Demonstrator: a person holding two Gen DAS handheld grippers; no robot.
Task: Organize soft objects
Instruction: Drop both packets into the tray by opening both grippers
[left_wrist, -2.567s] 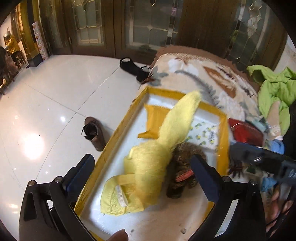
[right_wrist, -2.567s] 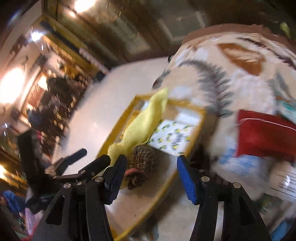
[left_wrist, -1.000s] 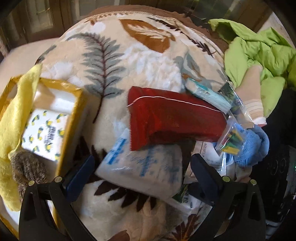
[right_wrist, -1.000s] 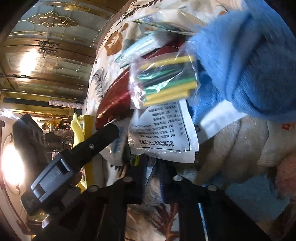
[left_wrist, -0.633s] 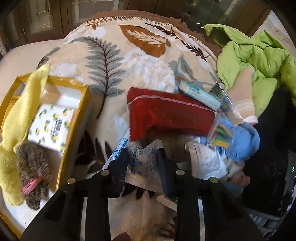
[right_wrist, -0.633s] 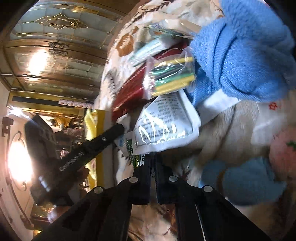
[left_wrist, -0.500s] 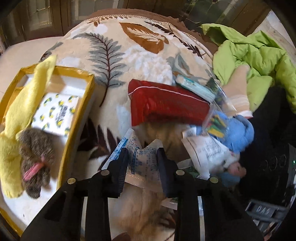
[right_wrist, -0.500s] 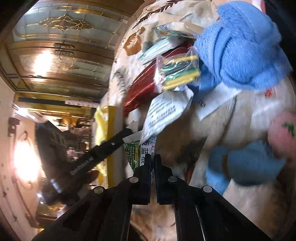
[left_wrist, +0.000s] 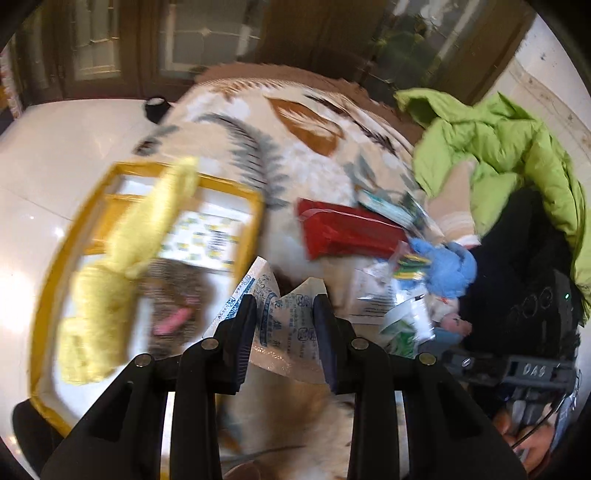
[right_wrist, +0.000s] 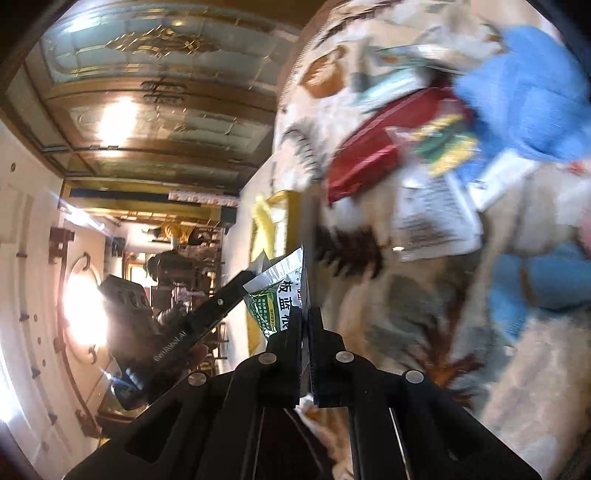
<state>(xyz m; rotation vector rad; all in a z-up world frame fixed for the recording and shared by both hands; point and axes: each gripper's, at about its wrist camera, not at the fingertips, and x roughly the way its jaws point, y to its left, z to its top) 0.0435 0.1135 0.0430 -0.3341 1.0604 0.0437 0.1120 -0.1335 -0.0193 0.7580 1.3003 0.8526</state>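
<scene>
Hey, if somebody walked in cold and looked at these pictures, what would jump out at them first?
Probably the left gripper shut on a white packet with blue print, lifted above the leaf-patterned blanket. Next, the yellow-rimmed tray to its left, with a yellow towel draped in it. In the right wrist view, the right gripper pinches a green-and-white sachet.

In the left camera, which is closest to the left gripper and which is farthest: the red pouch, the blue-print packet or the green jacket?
1. The blue-print packet, pinched in the left gripper itself.
2. The red pouch, on the blanket just ahead, slightly right.
3. The green jacket, at the far right back.
</scene>
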